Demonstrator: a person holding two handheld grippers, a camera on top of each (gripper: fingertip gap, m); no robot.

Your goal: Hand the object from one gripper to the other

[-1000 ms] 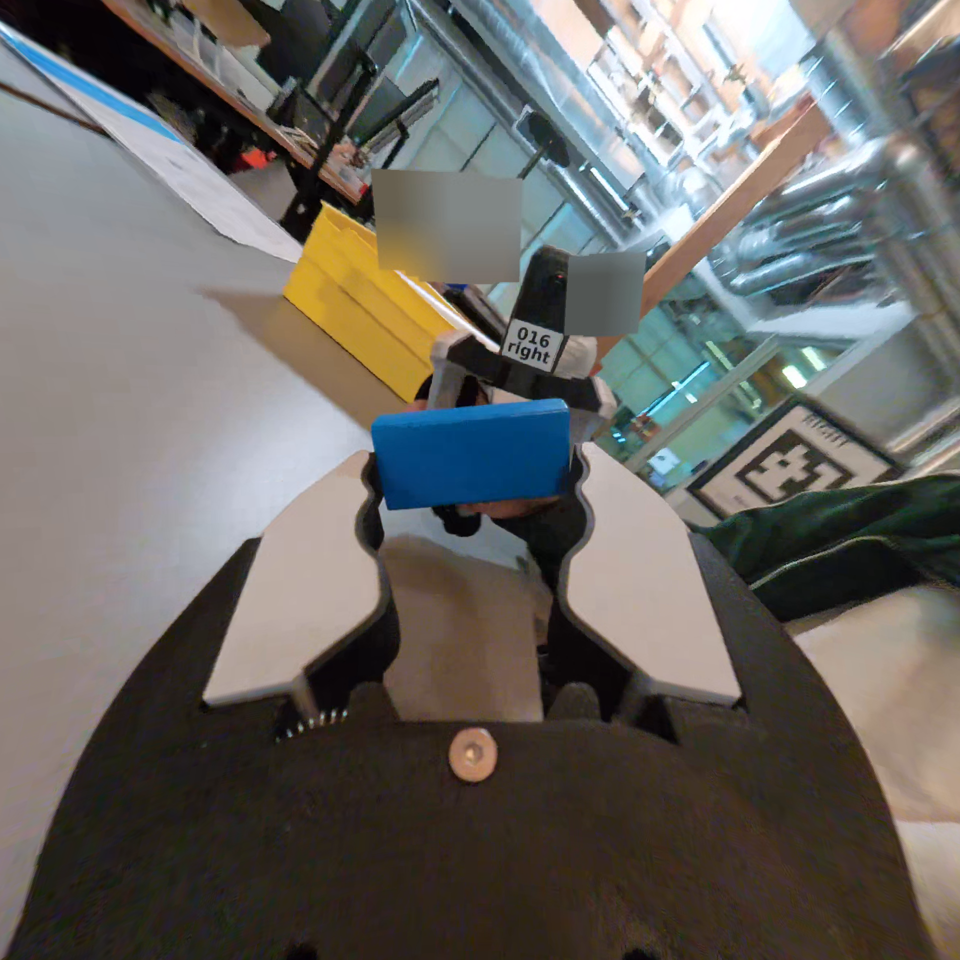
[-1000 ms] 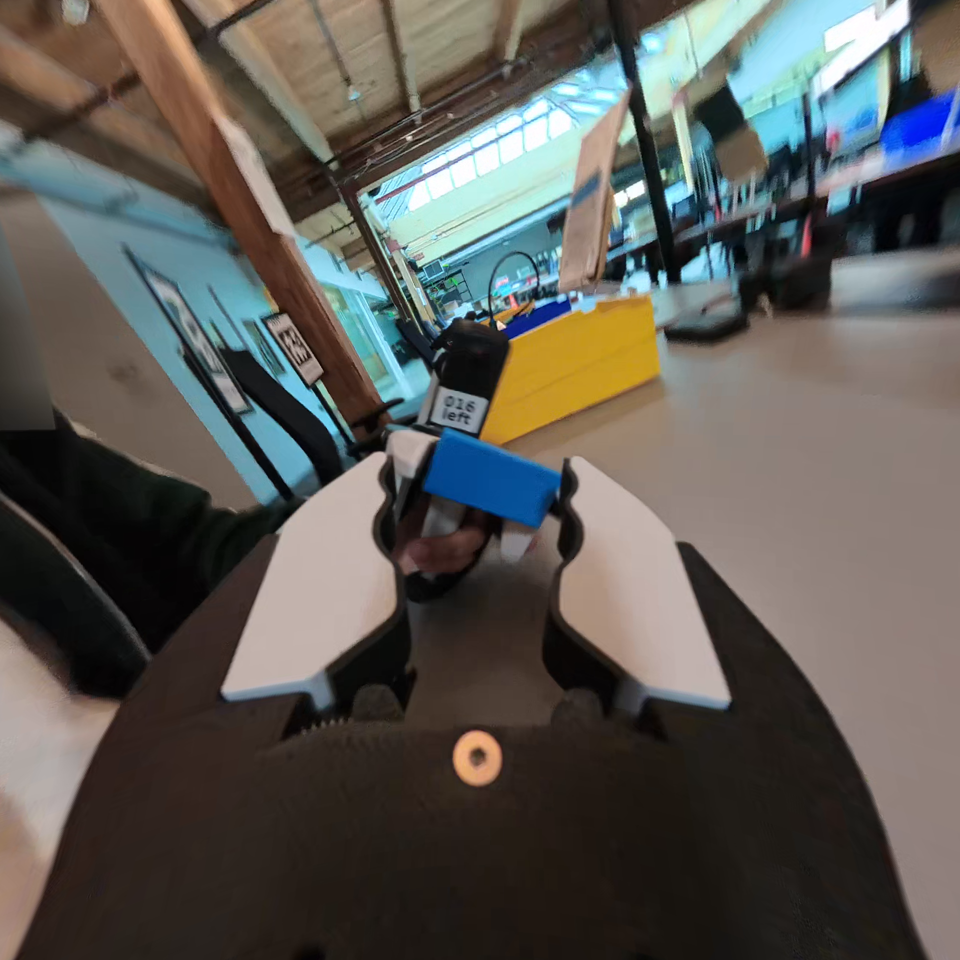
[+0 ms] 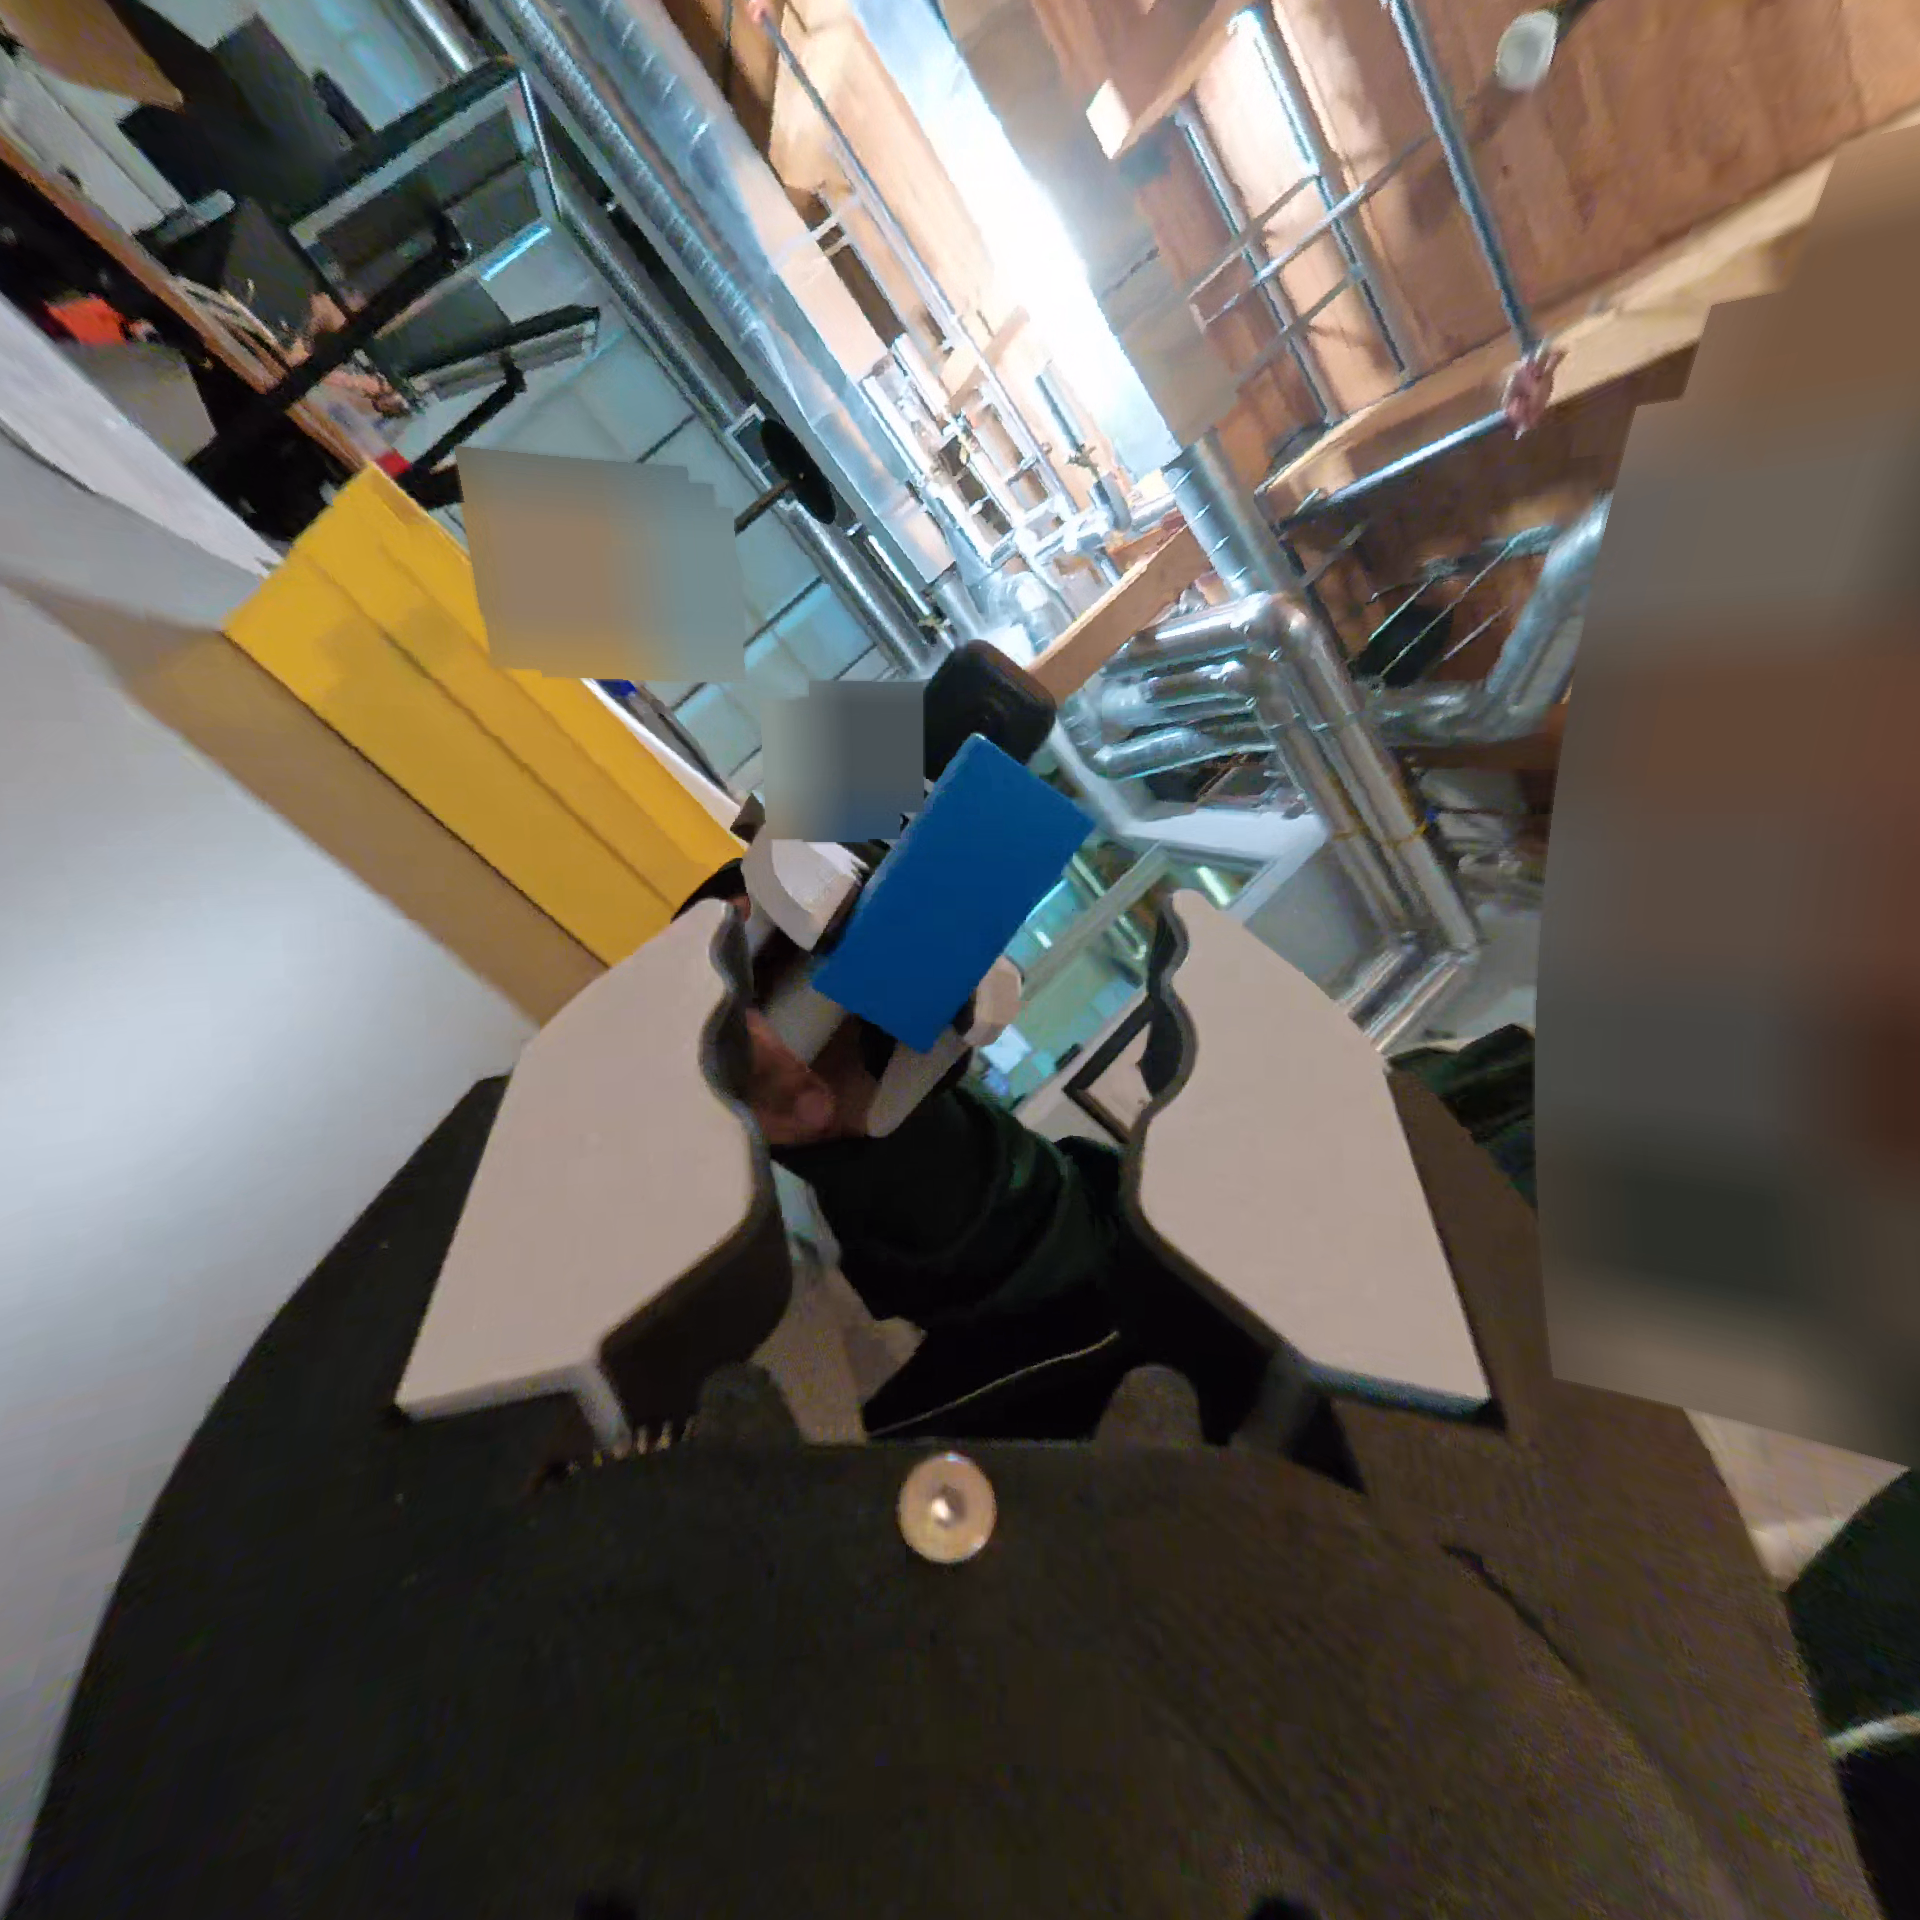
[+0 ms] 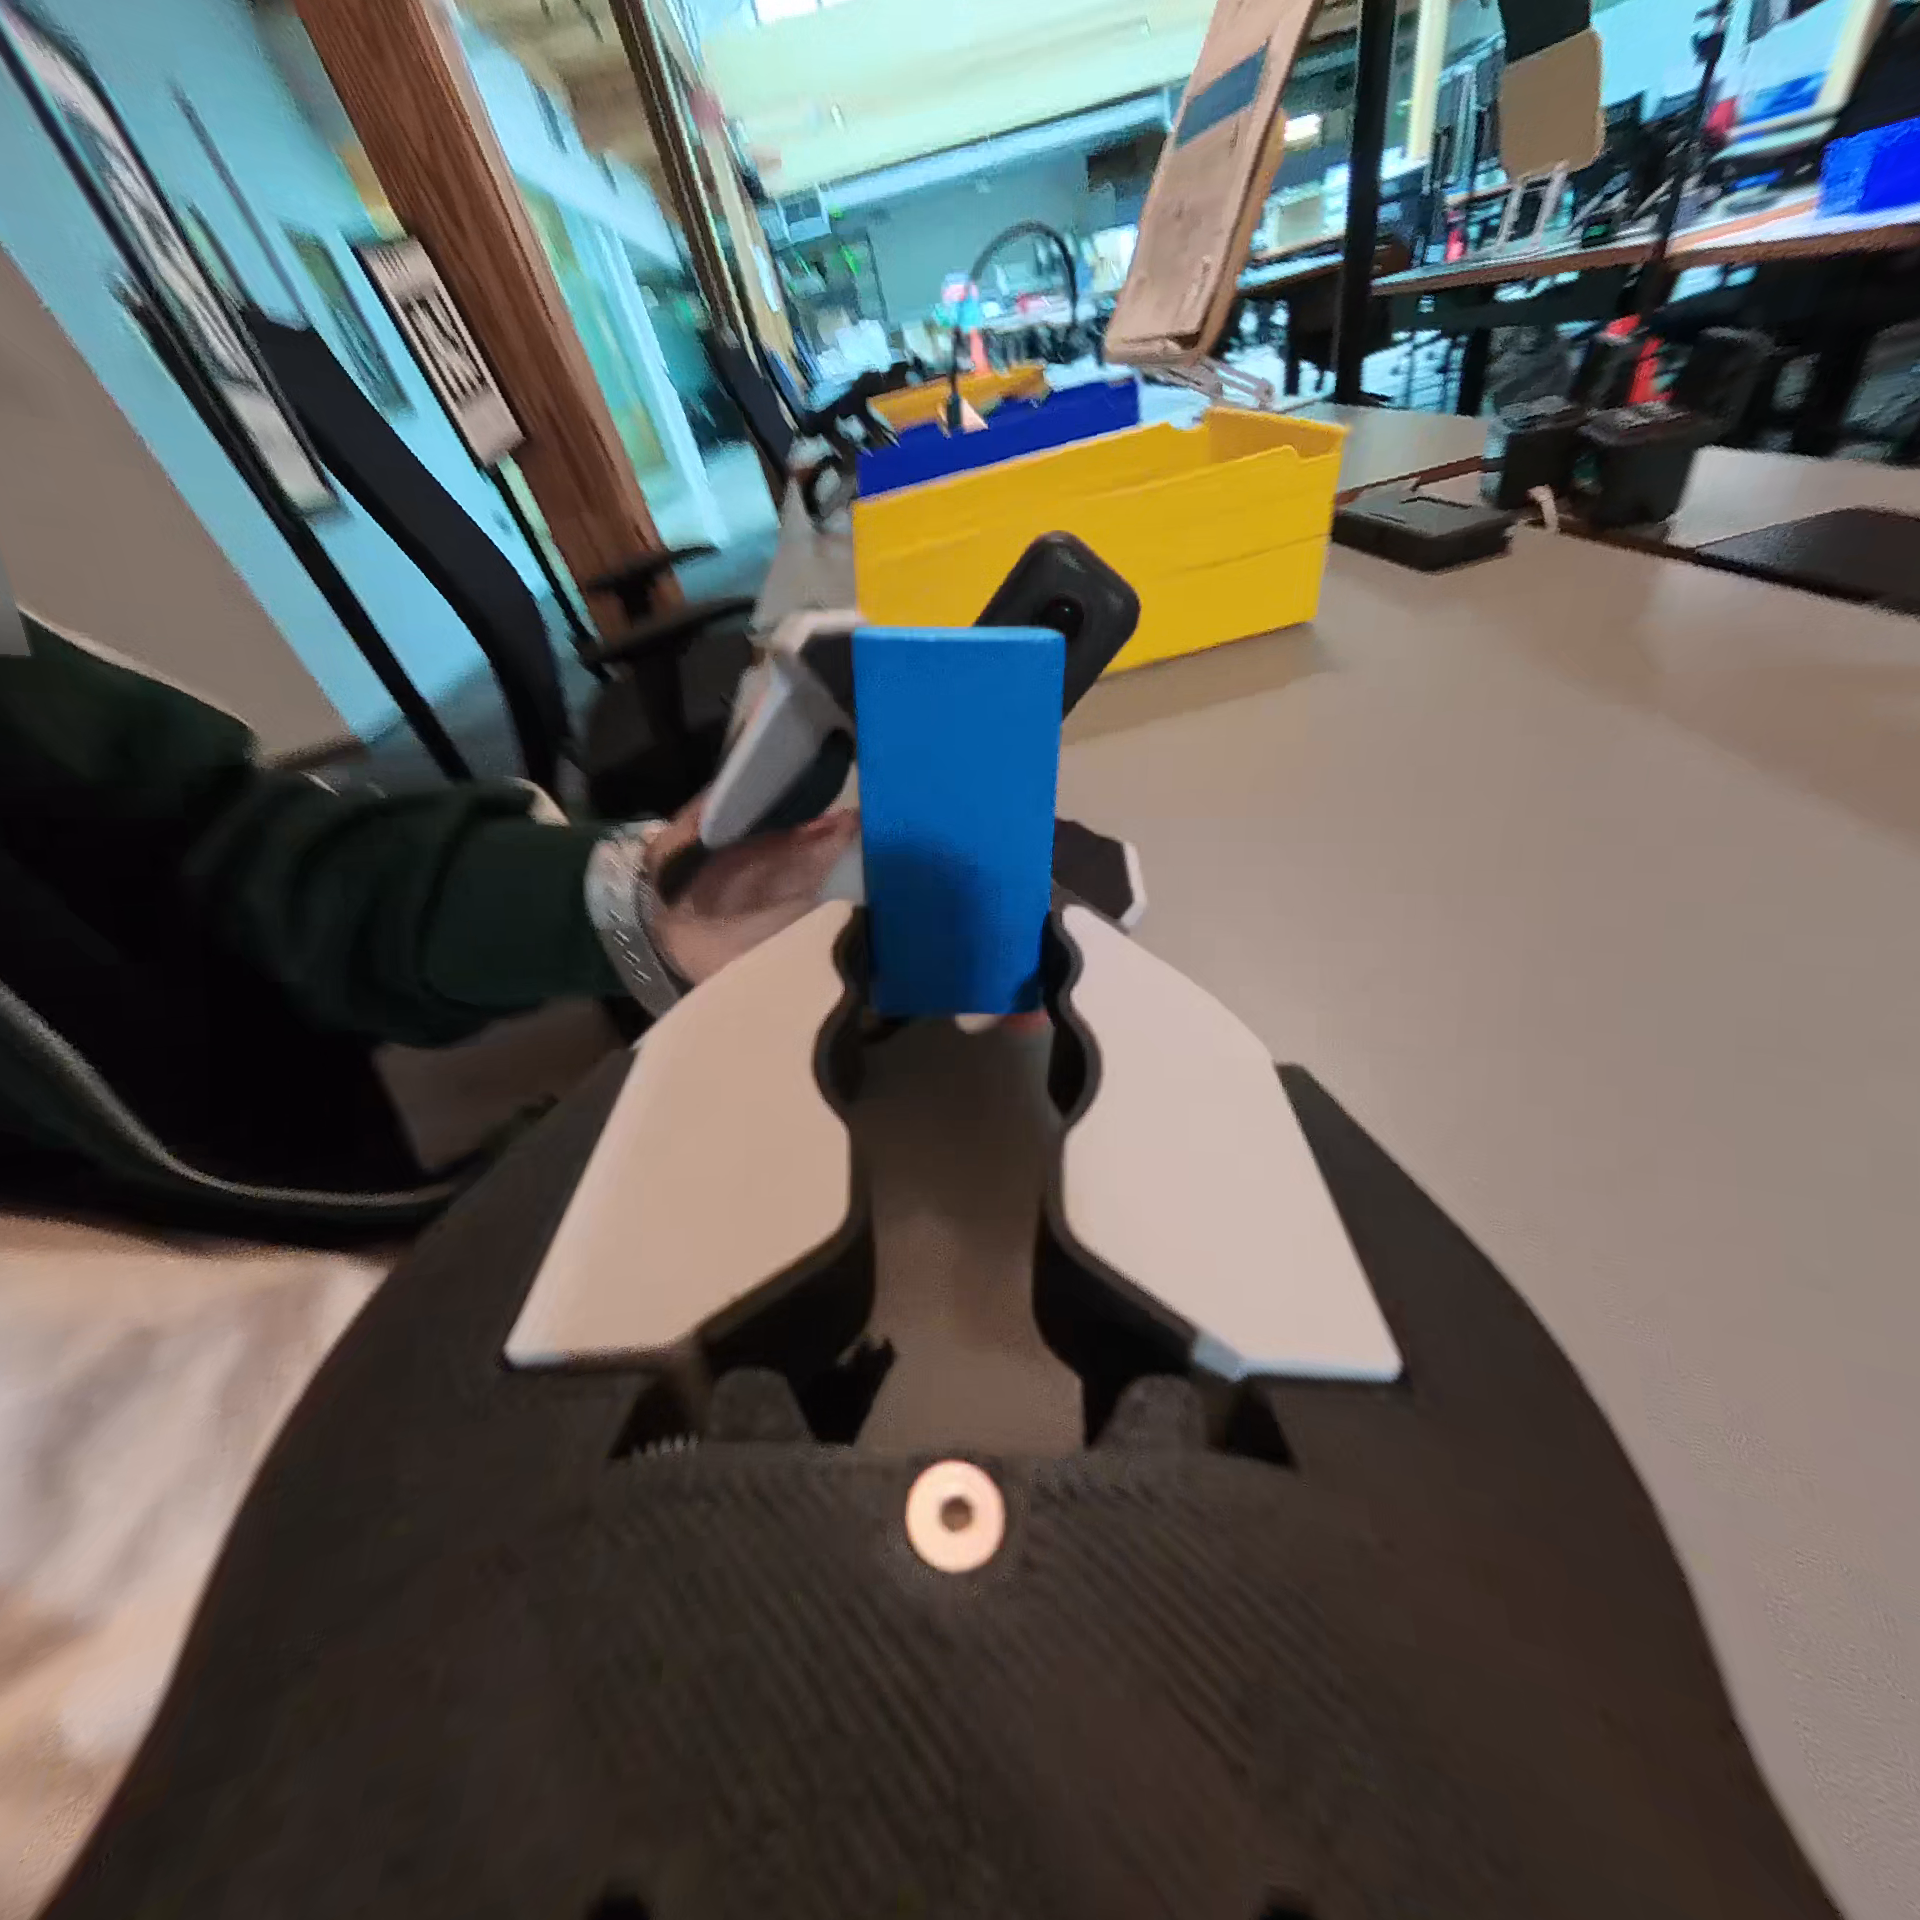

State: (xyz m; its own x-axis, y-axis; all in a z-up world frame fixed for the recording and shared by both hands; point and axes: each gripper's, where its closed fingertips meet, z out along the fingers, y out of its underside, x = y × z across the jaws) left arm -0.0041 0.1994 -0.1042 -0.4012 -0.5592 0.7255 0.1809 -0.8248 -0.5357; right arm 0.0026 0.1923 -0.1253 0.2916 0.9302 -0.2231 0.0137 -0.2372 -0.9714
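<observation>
The right gripper (image 4: pixel 951 961) pinches the blue block (image 4: pixel 956 821) upright at twelve o'clock above the table (image 4: pixel 1507 883), while the left gripper (image 3: pixel 951 971) stands spread and empty, so the handover looks done.

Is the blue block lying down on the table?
No, the blue block stands upright, pinched at its lower end between the right gripper fingers, lifted above the table.
</observation>
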